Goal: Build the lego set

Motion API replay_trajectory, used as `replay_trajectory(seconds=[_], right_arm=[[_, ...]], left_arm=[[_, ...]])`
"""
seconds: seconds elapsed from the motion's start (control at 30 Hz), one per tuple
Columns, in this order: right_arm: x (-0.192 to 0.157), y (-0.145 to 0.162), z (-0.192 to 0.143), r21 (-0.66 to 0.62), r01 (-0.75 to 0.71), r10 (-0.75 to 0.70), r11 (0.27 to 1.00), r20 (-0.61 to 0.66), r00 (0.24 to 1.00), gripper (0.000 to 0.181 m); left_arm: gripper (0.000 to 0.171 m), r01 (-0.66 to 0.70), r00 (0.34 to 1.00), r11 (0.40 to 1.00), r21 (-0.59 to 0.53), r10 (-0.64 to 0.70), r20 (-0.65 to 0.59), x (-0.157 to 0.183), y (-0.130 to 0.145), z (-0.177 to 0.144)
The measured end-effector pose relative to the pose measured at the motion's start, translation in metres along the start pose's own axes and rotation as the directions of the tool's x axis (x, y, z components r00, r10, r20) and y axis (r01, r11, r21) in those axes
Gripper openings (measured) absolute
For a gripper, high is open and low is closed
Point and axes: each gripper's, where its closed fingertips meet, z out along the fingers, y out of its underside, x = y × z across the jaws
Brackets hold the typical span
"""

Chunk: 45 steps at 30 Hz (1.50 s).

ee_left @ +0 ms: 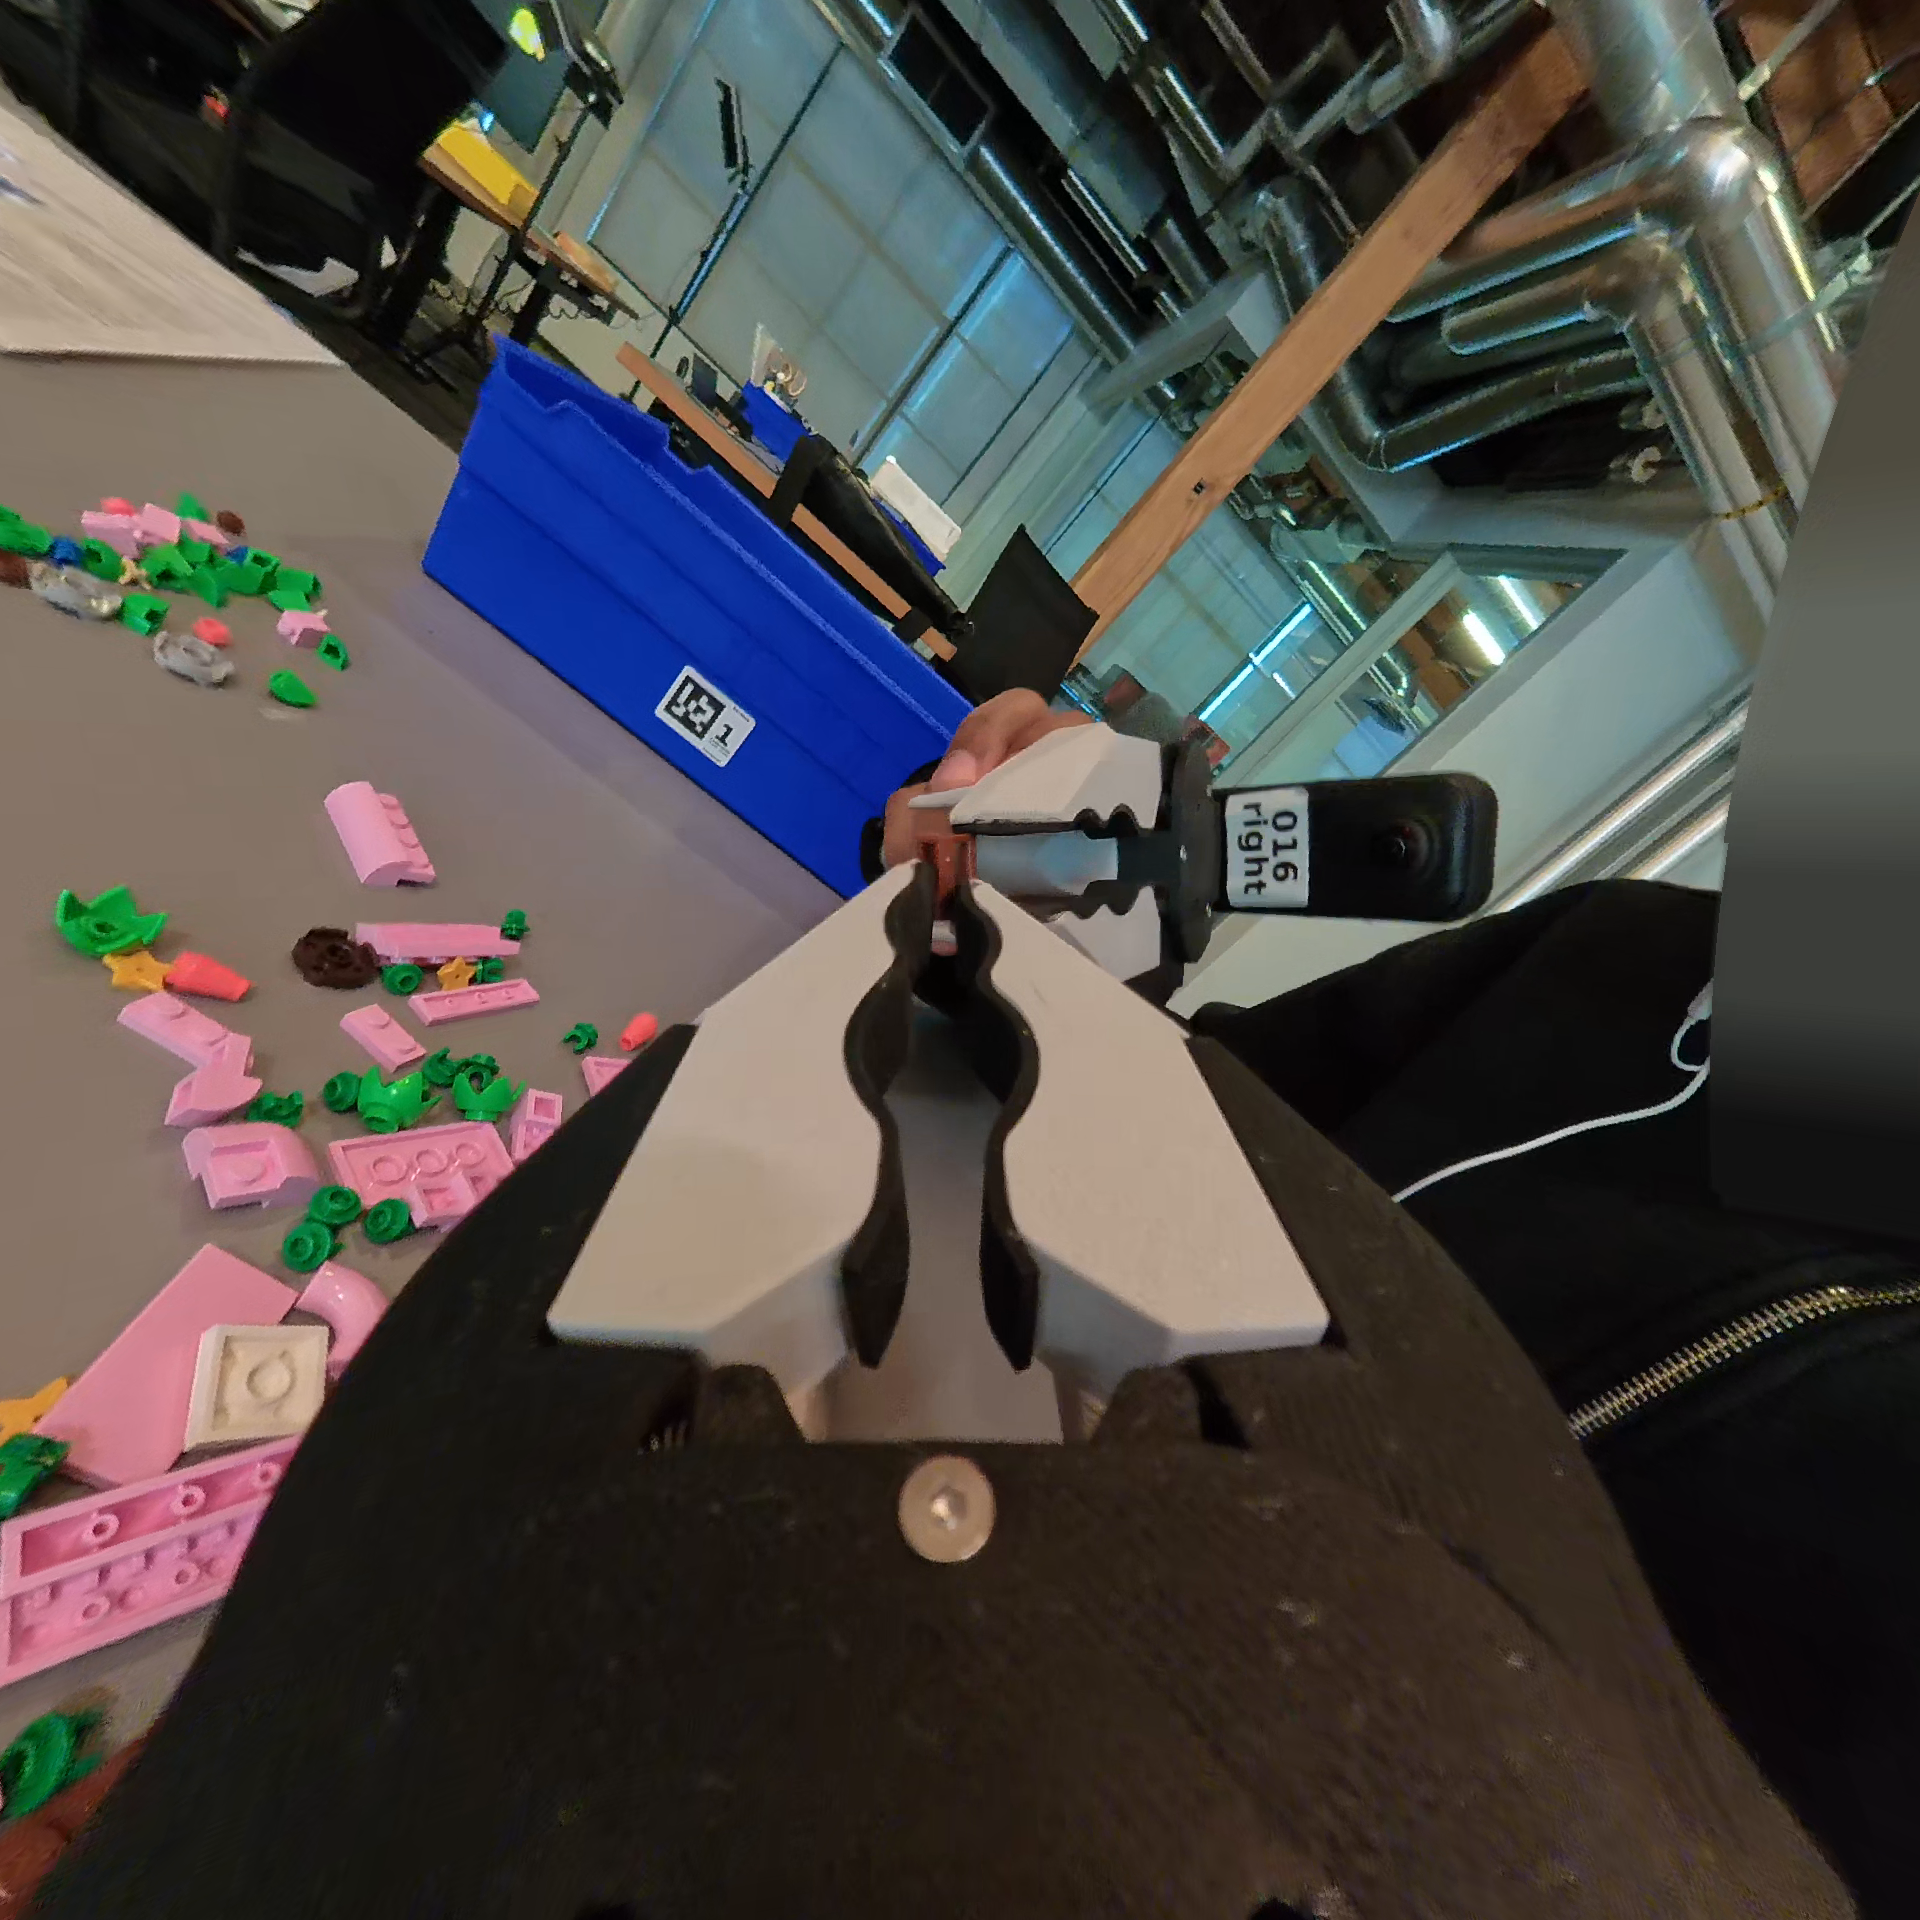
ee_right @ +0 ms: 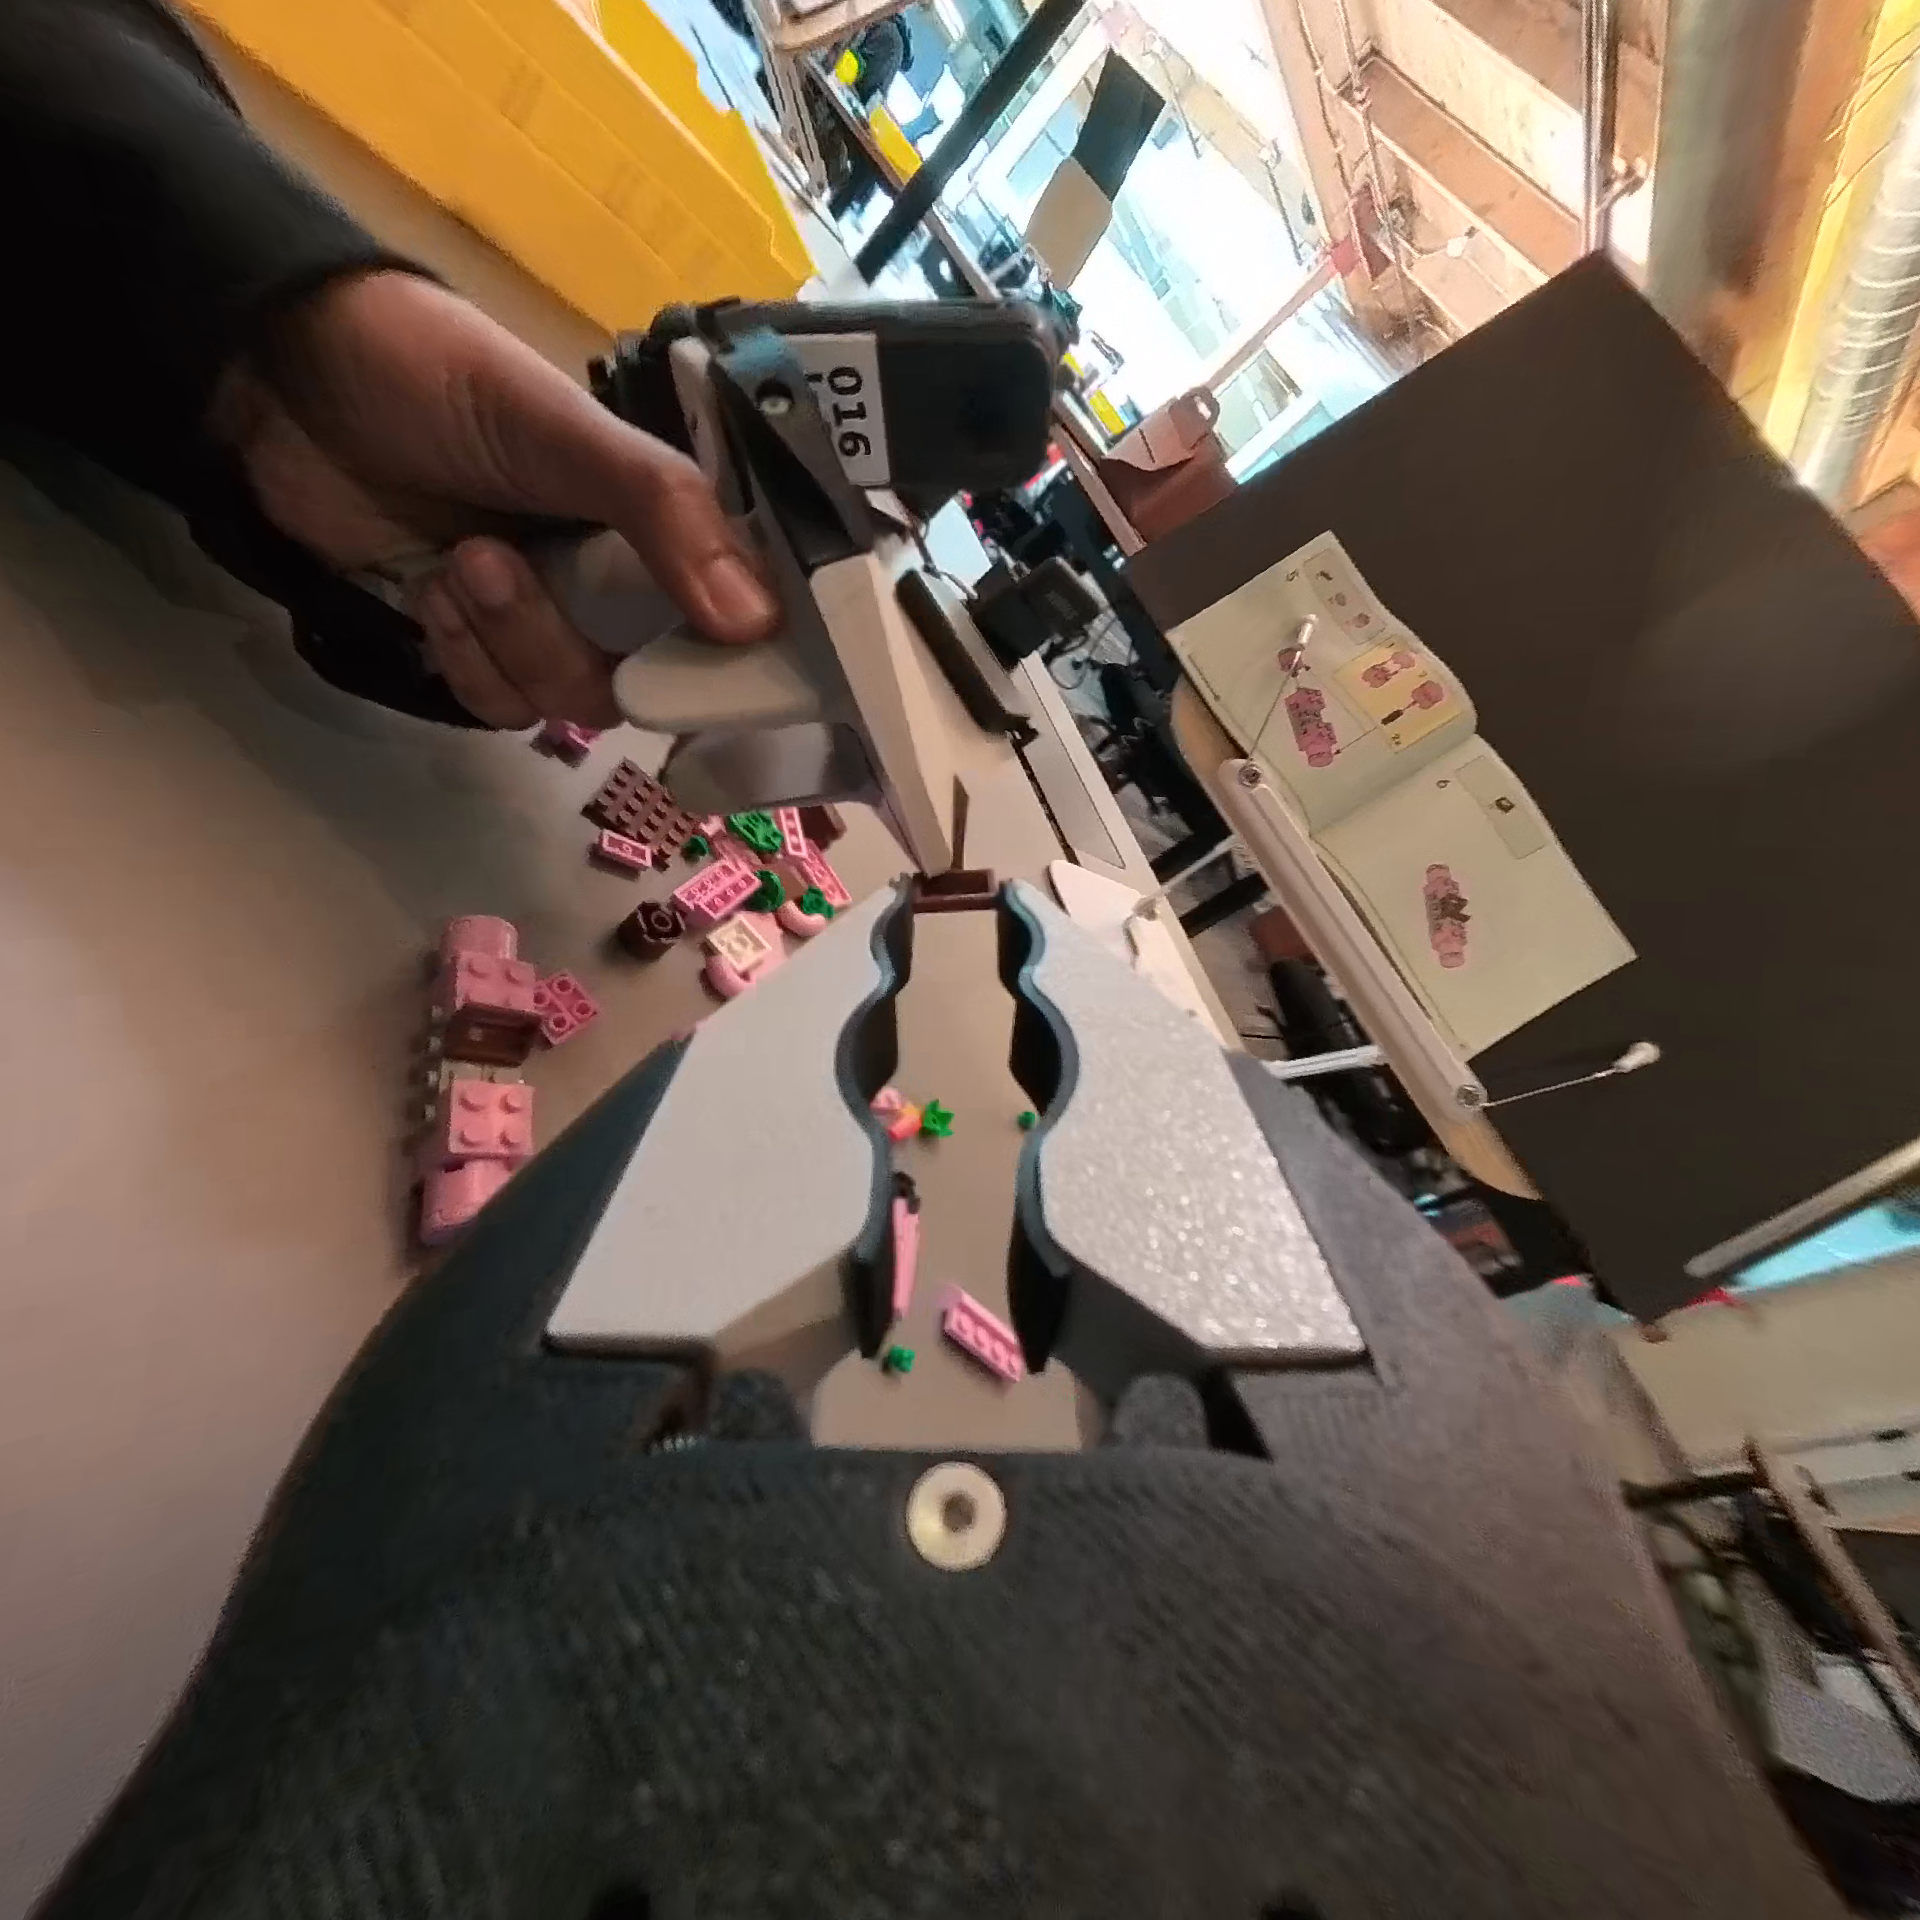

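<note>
My left gripper (ee_left: 940, 902) is nearly closed on a small brown lego piece (ee_left: 948, 871), held above the grey table (ee_left: 582, 831). My right gripper (ee_right: 951, 896) is shut on the same small brown brick (ee_right: 951, 891) from the other side. In the right wrist view, the left gripper's fingertips (ee_right: 935, 836) come down onto that brick. A pink and brown partial build (ee_right: 480, 1060) lies on the table to the left. Loose pink, green and brown pieces (ee_left: 416, 1143) are scattered on the table, and they also show in the right wrist view (ee_right: 717, 894).
A blue bin (ee_left: 644, 603) stands on the table behind the pieces. A yellow bin (ee_right: 520, 135) is at the far side. An open instruction booklet (ee_right: 1403, 790) is clipped to a black stand at the right. A person in black clothing (ee_left: 1558, 1195) holds both grippers. Both grippers' tips are close together, under 4 cm apart.
</note>
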Motion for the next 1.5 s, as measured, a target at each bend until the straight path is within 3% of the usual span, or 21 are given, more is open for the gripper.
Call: replay_trajectory(seconds=[0.1,0.2,0.27,0.33,0.4,0.43,0.6,0.73,0.93,1.17,1.5], right_arm=[[0.004,0.001,-0.001,0.014,-0.106,0.105,0.994,0.034,0.994,0.014],[0.002,0.014,0.000,-0.025,-0.223,0.224,0.975,0.096,0.970,0.014],[-0.008,0.027,0.004,-0.091,-0.317,0.328,0.944,0.174,0.928,0.014],[-0.020,0.039,0.006,-0.185,-0.406,0.442,0.895,0.242,0.864,0.014],[-0.032,0.036,0.006,-0.251,-0.477,0.536,0.842,0.300,0.789,0.014],[-0.040,0.033,0.004,-0.281,-0.493,0.565,0.824,0.328,0.757,0.014],[-0.073,0.029,-0.006,-0.539,-0.381,0.628,0.751,0.403,0.666,0.014],[-0.083,0.031,-0.008,-0.646,-0.248,0.609,0.722,0.424,0.670,0.014],[-0.092,0.037,-0.005,-0.730,-0.127,0.611,0.672,0.449,0.653,0.015],[-0.100,0.044,-0.004,-0.795,-0.047,0.631,0.605,0.443,0.636,0.015],[-0.101,0.044,-0.005,-0.838,-0.047,0.687,0.544,0.412,0.598,0.014]], left_arm=[[0.023,-0.075,0.997,0.997,-0.021,0.075,0.027,0.004,-0.004,-0.001],[0.039,-0.205,0.975,0.969,-0.140,0.214,0.052,0.008,0.005,-0.002],[0.041,-0.311,0.934,0.898,-0.311,0.350,0.077,0.000,0.026,-0.006],[0.044,-0.410,0.851,0.770,-0.490,0.516,0.098,-0.016,0.050,-0.016],[0.044,-0.455,0.783,0.660,-0.598,0.616,0.085,-0.028,0.070,-0.025],[0.044,-0.453,0.781,0.642,-0.618,0.620,0.071,-0.029,0.079,-0.028],[0.042,-0.409,0.811,0.640,-0.650,0.581,0.063,-0.031,0.094,-0.029],[0.033,-0.401,0.799,0.615,-0.680,0.597,0.069,-0.036,0.099,-0.029],[0.021,-0.392,0.774,0.550,-0.737,0.630,0.058,-0.042,0.109,-0.032],[0.018,-0.383,0.787,0.551,-0.741,0.615,0.051,-0.041,0.111,-0.033],[0.018,-0.375,0.792,0.554,-0.743,0.608,0.053,-0.041,0.112,-0.033]])
